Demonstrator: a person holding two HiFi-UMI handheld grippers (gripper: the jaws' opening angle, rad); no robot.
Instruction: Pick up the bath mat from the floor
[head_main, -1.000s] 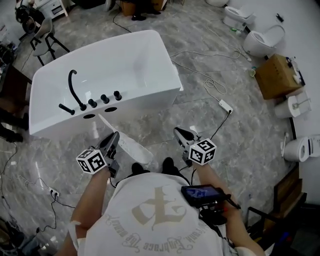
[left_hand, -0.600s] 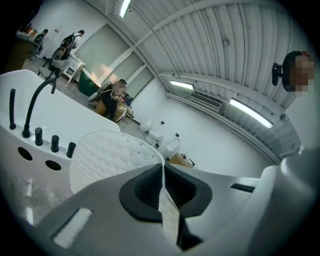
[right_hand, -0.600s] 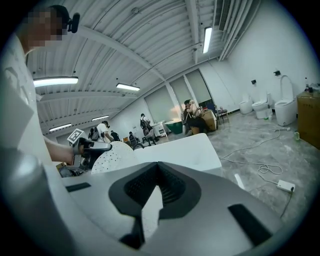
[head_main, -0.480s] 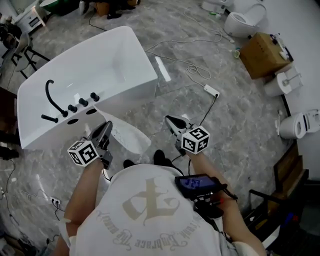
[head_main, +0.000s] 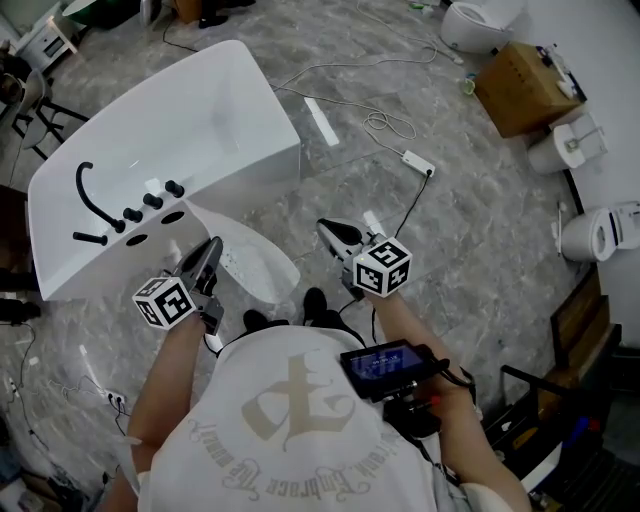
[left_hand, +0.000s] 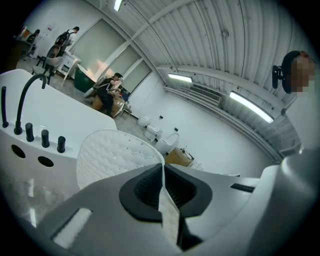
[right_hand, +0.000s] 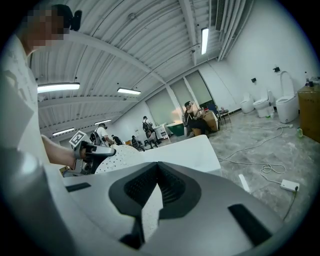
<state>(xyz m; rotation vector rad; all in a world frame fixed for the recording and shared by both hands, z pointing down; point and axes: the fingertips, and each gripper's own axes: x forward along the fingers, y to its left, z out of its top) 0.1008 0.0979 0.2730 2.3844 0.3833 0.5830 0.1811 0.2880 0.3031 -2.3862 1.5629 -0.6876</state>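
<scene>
The white dotted bath mat (head_main: 250, 262) hangs off the floor in front of the person, beside the bathtub. My left gripper (head_main: 207, 258) is shut on its left edge. The left gripper view shows the mat's rim (left_hand: 165, 200) pinched between the dark pads, with the mat (left_hand: 112, 152) fanning out beyond. My right gripper (head_main: 333, 236) is to the right of the mat. In the right gripper view a strip of the mat (right_hand: 150, 207) sits clamped between its jaws, and the left gripper (right_hand: 92, 150) and mat (right_hand: 122, 157) are seen beyond.
A white bathtub (head_main: 190, 120) with black taps (head_main: 150, 200) stands close ahead on the left. A cable with a power strip (head_main: 418, 163) lies on the grey marble floor. Toilets (head_main: 600, 235) and a cardboard box (head_main: 525, 85) line the right wall. The person's shoes (head_main: 315, 300) are below the mat.
The head view has swung, so the tub sits further left and higher. Both grippers have stayed shut on the mat and drifted slightly left and up in view.
</scene>
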